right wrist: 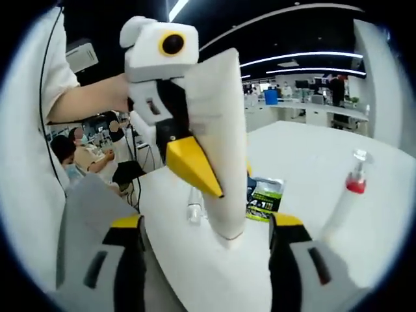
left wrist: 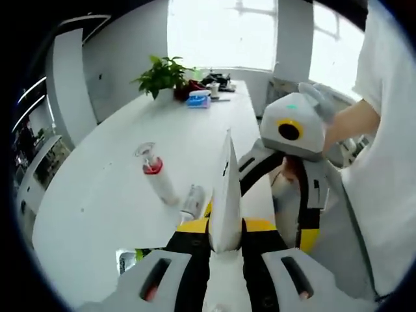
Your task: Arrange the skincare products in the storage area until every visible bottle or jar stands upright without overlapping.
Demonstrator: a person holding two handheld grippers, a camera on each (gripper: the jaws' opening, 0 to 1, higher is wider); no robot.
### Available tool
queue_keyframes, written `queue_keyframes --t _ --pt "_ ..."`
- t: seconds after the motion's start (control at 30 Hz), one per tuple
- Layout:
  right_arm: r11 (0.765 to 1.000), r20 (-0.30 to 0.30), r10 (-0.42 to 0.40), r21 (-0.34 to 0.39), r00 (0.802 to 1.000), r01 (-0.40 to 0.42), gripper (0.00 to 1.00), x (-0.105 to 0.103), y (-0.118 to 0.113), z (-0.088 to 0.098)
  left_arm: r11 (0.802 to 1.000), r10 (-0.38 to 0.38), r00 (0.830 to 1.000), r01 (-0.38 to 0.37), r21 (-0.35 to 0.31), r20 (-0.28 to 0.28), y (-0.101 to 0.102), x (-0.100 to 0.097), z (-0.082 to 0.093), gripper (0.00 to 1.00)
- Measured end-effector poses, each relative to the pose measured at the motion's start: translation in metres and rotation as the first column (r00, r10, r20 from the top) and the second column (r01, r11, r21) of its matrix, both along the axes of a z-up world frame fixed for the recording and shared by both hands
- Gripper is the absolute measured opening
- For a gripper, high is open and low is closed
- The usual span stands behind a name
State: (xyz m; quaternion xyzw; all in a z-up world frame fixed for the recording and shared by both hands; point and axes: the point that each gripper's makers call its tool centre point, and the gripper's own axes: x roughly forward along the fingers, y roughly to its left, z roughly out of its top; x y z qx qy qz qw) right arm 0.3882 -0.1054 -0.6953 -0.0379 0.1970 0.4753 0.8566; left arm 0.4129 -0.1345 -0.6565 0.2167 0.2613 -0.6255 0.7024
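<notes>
Left gripper view looks down the long white table (left wrist: 97, 195) toward bright windows (left wrist: 221, 32) — close above the tabletop. Right gripper view faces the opposite way, into the office. Both share the pump bottle (left wrist: 156, 174) (right wrist: 348, 195) and white tube (left wrist: 224, 195) (right wrist: 224, 149).

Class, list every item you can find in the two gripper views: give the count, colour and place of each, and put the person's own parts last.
White tube: one, white, held between both grippers, above the table.
Pump bottle: one, white with red collar and clear cap, on the table.
Small clear bottle: one, clear, lying beside the pump bottle.
Sachet: one, green and black, flat on the table.
Potted plant: one, green, far end of the table.
Table: one, white.
Left gripper: grey and yellow, shut on the tube.
Right gripper: grey and yellow, shut on the tube.
Person's arm: one, white sleeve.
</notes>
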Motion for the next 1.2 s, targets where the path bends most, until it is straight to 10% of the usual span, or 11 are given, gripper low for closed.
queue_keyframes --t 0.3,0.8,1.2 --pt "0.997 -0.028 -0.079 0.006 0.997 0.079 0.98 0.008 -0.016 -0.007 1.000 0.019 0.999 -0.019 0.000 0.047 -0.016 0.048 -0.019 0.14" --pt "0.986 -0.056 -0.166 0.018 0.985 0.167 1.00 0.011 -0.037 -0.016 1.000 0.022 0.998 -0.023 0.008 0.065 -0.042 0.108 -0.041 0.14" --pt "0.933 -0.045 -0.361 -0.019 0.932 0.360 1.00 0.018 -0.082 -0.025 1.000 -0.014 0.998 0.014 0.004 0.060 -0.062 0.125 -0.058 0.14"
